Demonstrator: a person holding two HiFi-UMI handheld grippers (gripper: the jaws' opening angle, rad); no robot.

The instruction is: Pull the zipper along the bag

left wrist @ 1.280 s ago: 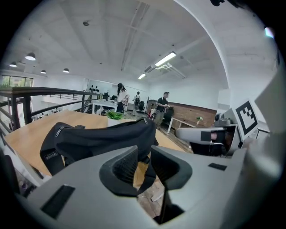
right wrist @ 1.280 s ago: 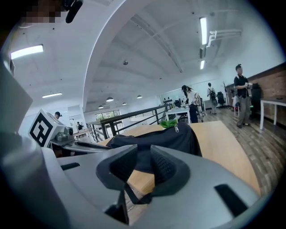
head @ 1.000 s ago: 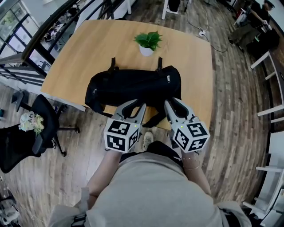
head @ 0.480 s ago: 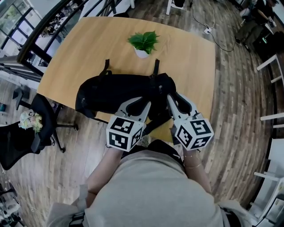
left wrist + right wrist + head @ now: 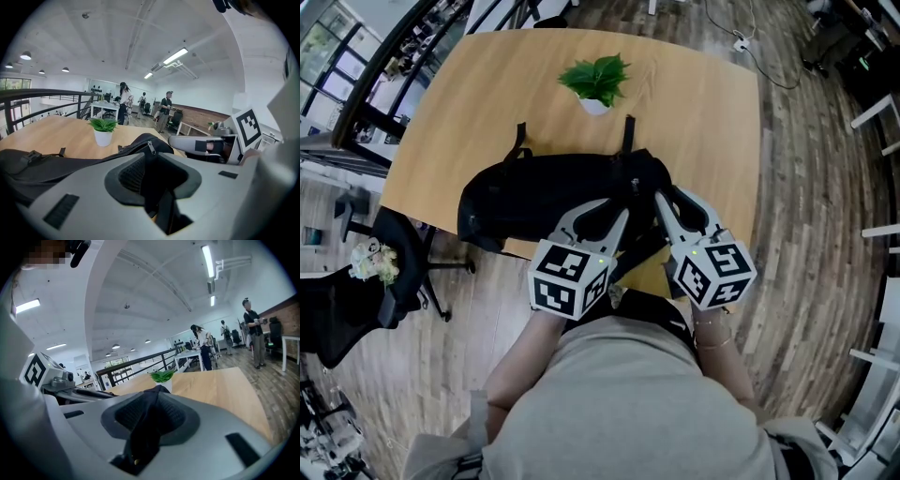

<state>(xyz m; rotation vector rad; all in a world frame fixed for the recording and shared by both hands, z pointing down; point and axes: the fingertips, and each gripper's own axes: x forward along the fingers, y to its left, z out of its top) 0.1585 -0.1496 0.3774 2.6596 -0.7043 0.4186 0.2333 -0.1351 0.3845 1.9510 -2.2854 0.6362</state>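
Observation:
A black duffel bag (image 5: 544, 192) lies along the near edge of the wooden table (image 5: 703, 122). Its zipper pull (image 5: 151, 149) stands near the bag's right end, just beyond the tips of my left gripper (image 5: 150, 157). In the head view the left gripper (image 5: 622, 212) and the right gripper (image 5: 667, 195) hover side by side over the bag's right end. Each has its jaws a narrow slot apart, with black bag fabric showing through and nothing clamped. From the right gripper (image 5: 157, 392) the bag's end rises as a dark peak past the tips.
A small potted plant (image 5: 595, 80) stands on the table behind the bag. A bag strap (image 5: 637, 251) hangs over the table's near edge. An office chair (image 5: 384, 272) sits on the floor to the left. Several people (image 5: 124, 101) stand far off.
Both grippers have moved forward from the table's near edge onto the bag's right end. The bag has stayed put beside the plant. The jaws look the same.

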